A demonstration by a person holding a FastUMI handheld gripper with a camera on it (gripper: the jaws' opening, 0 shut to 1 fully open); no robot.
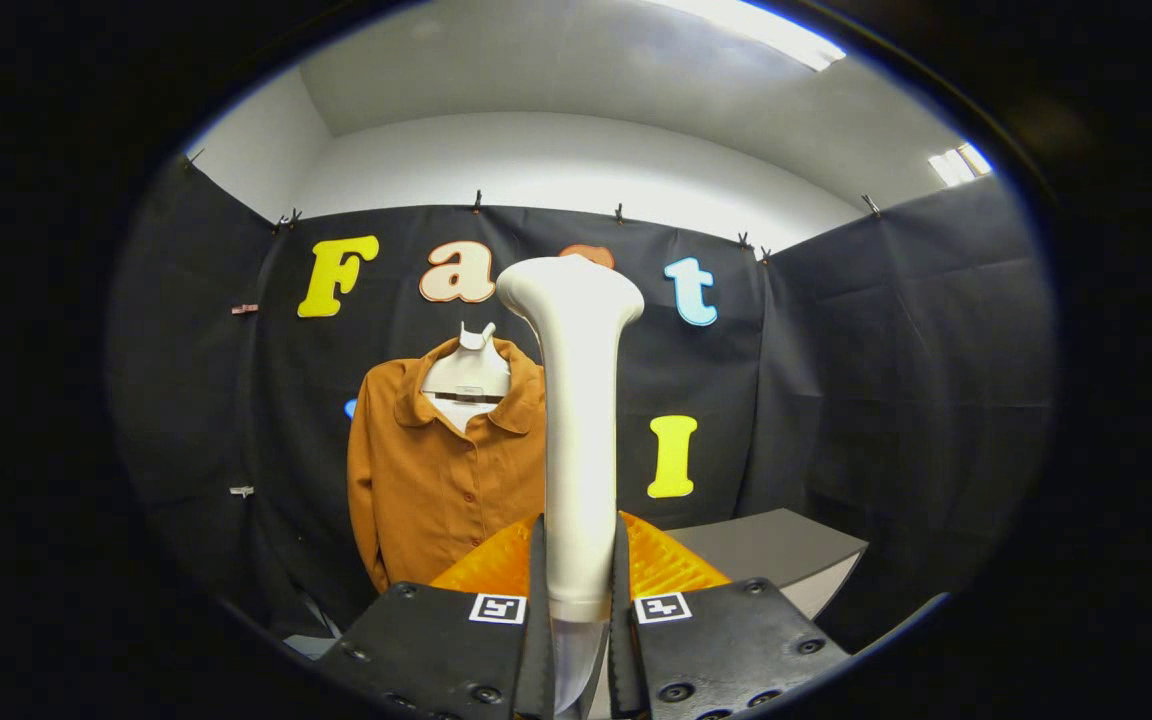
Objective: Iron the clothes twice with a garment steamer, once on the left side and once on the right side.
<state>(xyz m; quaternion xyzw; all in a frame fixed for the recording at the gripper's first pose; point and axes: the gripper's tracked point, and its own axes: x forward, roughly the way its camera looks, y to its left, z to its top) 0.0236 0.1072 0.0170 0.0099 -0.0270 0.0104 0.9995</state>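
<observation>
Steamer up, shirt not yet reached

Tongs (577, 600) pinching the garment steamer (576, 420) by its handle, both fingers pressing, head upright w/ nozzle toward the shirt. Orange shirt (436, 470) hangs on the booth wall beyond, well apart, so no pass has begun, I'd say. Grey desk (786, 550) corner sits right of the tongs.

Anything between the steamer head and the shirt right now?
Nothing visible. The tongs are shut on the white steamer, held upright, and the orange shirt hangs on its hanger against the black wall beyond, just to one side of the handle. The grey table sits off to the other side, out of the path.
</observation>
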